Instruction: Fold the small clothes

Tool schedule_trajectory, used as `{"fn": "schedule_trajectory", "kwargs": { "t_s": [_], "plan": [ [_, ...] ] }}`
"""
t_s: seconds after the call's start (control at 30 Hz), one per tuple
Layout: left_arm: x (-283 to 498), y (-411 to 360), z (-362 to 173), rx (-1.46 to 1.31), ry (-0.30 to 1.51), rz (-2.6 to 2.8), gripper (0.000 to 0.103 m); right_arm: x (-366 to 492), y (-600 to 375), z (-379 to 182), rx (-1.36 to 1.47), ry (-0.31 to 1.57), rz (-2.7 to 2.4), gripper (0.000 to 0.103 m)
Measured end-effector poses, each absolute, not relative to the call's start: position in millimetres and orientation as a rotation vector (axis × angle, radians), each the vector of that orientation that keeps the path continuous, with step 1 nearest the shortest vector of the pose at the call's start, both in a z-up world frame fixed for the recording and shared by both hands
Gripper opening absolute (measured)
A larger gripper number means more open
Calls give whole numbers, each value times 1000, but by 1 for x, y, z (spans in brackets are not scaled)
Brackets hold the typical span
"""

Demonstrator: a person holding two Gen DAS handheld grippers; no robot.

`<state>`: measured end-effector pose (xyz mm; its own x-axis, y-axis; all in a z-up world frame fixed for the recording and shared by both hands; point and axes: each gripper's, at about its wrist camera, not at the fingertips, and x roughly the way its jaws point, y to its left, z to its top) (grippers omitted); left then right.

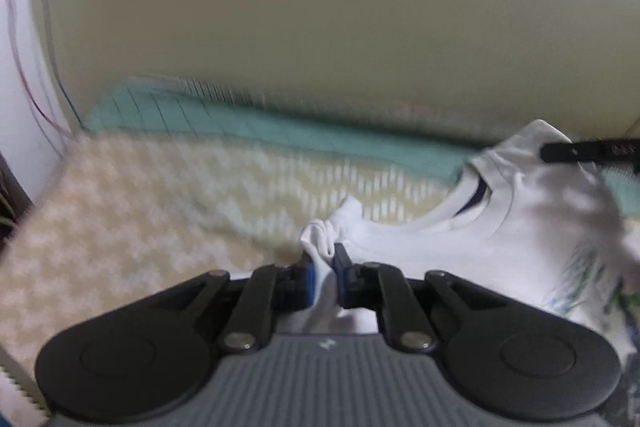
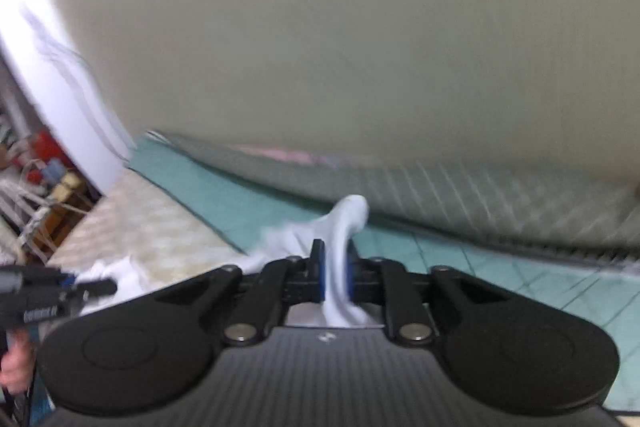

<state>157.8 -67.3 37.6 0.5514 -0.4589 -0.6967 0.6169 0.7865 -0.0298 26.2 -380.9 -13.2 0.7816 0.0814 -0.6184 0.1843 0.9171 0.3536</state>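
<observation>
Both pictures are blurry. At the far left of the left wrist view a white wall (image 1: 16, 99) stands past the left edge of the bed, with thin wires (image 1: 24, 67) running down it. The bed wears a cream blanket (image 1: 132, 211) with a pale zigzag pattern, and a green mat (image 1: 248, 131) with thin lines lies along the bed's back edge, under a plain cream wall (image 1: 320, 7). In the middle, the left gripper (image 1: 325, 259) is closed tight on a bunched fold of the small white shirt (image 1: 460, 239), with the cloth squeezed between its blue pads (image 1: 307, 277). The shirt spreads out to the right from there over the blanket, its neck hole facing up, toward the bed's right side. Near the shirt's top right corner the dark tip of the right gripper (image 1: 560, 151) shows. In the right wrist view, a cluttered shelf (image 2: 44, 187) sits at the far left, off the bed. Below it the left gripper (image 2: 100, 287) pokes in, with a bit of the hand (image 2: 14, 367) that holds it. In the middle, the right gripper (image 2: 334, 267) is also closed tight, pinching a fold of the white shirt (image 2: 344, 223) that sticks up over the green mat (image 2: 500, 267).
</observation>
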Motion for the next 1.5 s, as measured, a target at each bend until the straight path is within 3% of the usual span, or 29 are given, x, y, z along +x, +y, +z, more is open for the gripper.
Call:
{"fn": "schedule_trajectory", "kwargs": {
  "t_s": [0.27, 0.43, 0.47, 0.5, 0.53, 0.57, 0.6, 0.77, 0.9, 1.1, 1.17, 1.33, 1.5],
  "plan": [
    [60, -5, 150, 36, 395, -723, 9, -111, -321, 136, 195, 222, -93, 2],
    [-15, 25, 204, -22, 231, -797, 9, -171, -292, 213, 151, 124, -94, 5],
    [-31, 31, 214, -22, 203, -816, 9, -183, -291, 222, 172, 111, -79, 16],
    [-49, 39, 220, -16, 170, -838, 9, -193, -290, 228, 190, 105, -60, 36],
    [-63, 46, 223, -6, 147, -848, 9, -200, -287, 230, 203, 106, -48, 43],
    [-76, 54, 222, 6, 133, -851, 9, -205, -282, 229, 207, 111, -51, 75],
    [-89, 61, 216, 23, 129, -846, 9, -211, -276, 225, 207, 112, -47, 78],
    [-124, 99, 140, 33, 269, -828, 9, -214, -234, 184, 160, 231, 54, 78],
    [-132, 124, 62, 1, 467, -802, 9, -179, -207, 134, 123, 472, 166, 78],
    [-123, 138, 39, -7, 491, -737, 13, -103, -166, 80, -74, 657, 162, 78],
    [-122, 131, 40, -7, 487, -729, 29, -79, -159, 77, -118, 663, 159, 78],
    [-112, 127, 23, 19, 506, -737, 51, -20, -154, 62, -99, 799, 173, 78],
    [-106, 124, 10, 32, 519, -738, 54, 5, -172, 25, -163, 869, 21, 78]
  ]
}}
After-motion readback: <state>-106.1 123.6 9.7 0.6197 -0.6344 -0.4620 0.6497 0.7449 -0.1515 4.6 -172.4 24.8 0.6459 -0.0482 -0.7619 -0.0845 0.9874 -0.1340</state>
